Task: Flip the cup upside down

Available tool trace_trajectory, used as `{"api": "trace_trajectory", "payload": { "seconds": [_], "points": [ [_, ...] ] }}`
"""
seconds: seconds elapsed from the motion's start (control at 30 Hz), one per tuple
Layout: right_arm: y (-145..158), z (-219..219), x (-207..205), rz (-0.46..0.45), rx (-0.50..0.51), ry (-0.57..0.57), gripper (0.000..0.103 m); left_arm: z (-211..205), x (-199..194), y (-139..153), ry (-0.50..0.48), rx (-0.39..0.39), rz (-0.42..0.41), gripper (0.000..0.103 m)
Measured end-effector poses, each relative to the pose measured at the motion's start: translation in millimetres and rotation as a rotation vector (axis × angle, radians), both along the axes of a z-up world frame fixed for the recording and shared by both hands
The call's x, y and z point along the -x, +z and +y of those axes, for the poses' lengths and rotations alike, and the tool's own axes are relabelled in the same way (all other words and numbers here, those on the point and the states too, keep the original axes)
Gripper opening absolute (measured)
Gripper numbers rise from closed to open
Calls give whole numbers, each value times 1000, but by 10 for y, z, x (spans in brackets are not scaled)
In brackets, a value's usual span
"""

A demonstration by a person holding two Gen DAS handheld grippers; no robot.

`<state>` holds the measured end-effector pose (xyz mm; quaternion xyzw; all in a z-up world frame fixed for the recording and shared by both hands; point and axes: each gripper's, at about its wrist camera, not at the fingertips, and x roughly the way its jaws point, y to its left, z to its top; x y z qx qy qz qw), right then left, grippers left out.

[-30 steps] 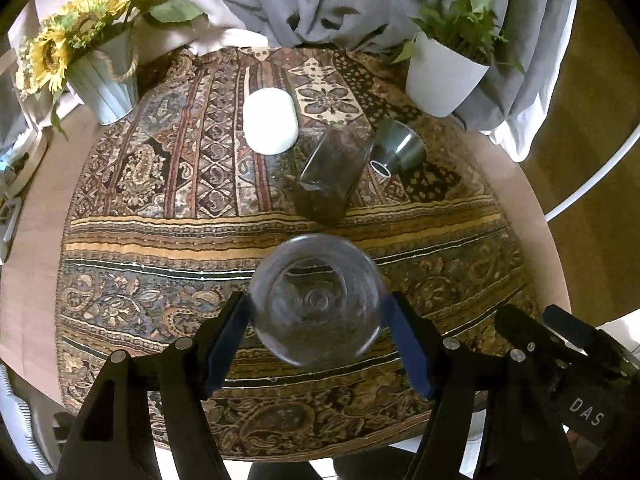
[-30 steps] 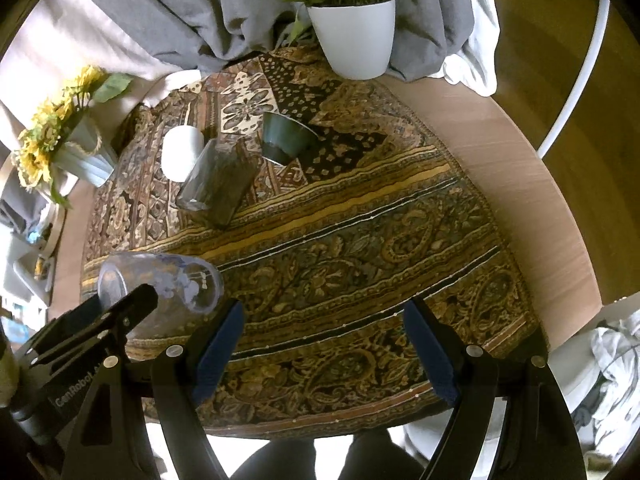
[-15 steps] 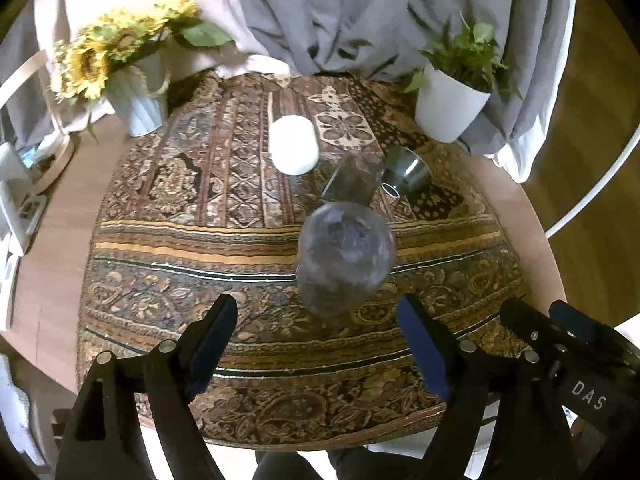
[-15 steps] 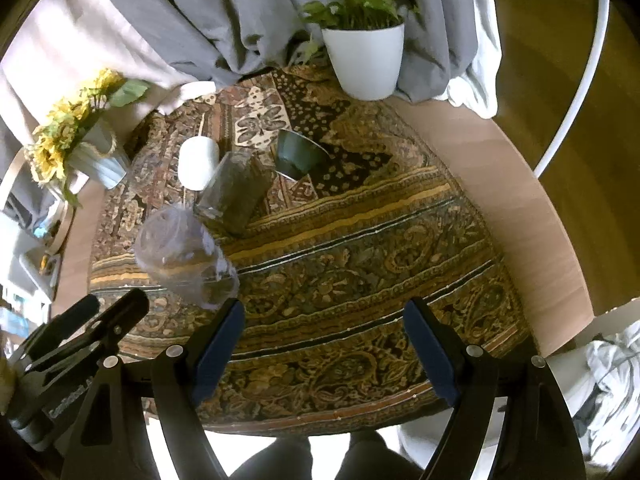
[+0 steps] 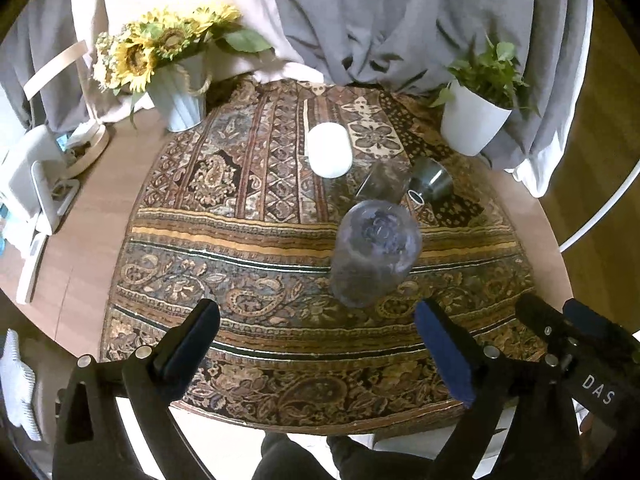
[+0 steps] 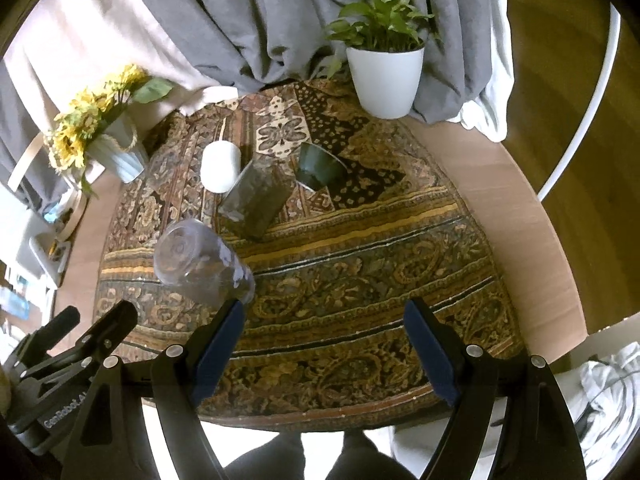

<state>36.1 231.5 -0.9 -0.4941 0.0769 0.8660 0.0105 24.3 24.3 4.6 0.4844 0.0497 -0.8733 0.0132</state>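
Observation:
A clear plastic cup [image 5: 374, 252] stands upside down on the patterned cloth [image 5: 248, 264], base up, free of both grippers. It also shows in the right wrist view [image 6: 202, 266]. My left gripper [image 5: 316, 338] is open and empty, pulled back toward the table's front edge, just short of the cup. My right gripper [image 6: 320, 338] is open and empty to the right of the cup. Behind the cup stand a dark glass tumbler [image 6: 256, 198], a white cup [image 6: 220, 166] and a dark green cup [image 6: 320, 166], all inverted.
A sunflower vase [image 5: 182, 92] stands at the back left and a white plant pot [image 5: 474, 120] at the back right. White items [image 5: 32, 184] sit at the table's left edge. Grey curtains hang behind. The round table's rim [image 6: 532, 240] curves on the right.
My left gripper opened, let go of the clear cup, and drew back and up. The cup now stands base up on the cloth. My right gripper stayed open.

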Motion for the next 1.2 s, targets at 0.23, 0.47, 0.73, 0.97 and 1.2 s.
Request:
{"api": "trace_trajectory", "payload": {
  "seconds": [0.23,0.47,0.73,0.97,1.2],
  "points": [
    [-12,-17,-26,-5,-6,5,82,2,-34,7,10,30,4,100],
    [-11,-44,-43,-7,-9,9,82,-1,-38,33,9,44,10,100],
    [-20,-42,-48,-12,-11,4,82,5,-32,34,6,45,11,100],
    [-28,-44,-43,-16,-15,1,82,21,-19,29,-7,46,12,100],
    [-28,-53,-45,-17,-16,1,82,27,-5,21,-17,44,10,100]
  ]
}}
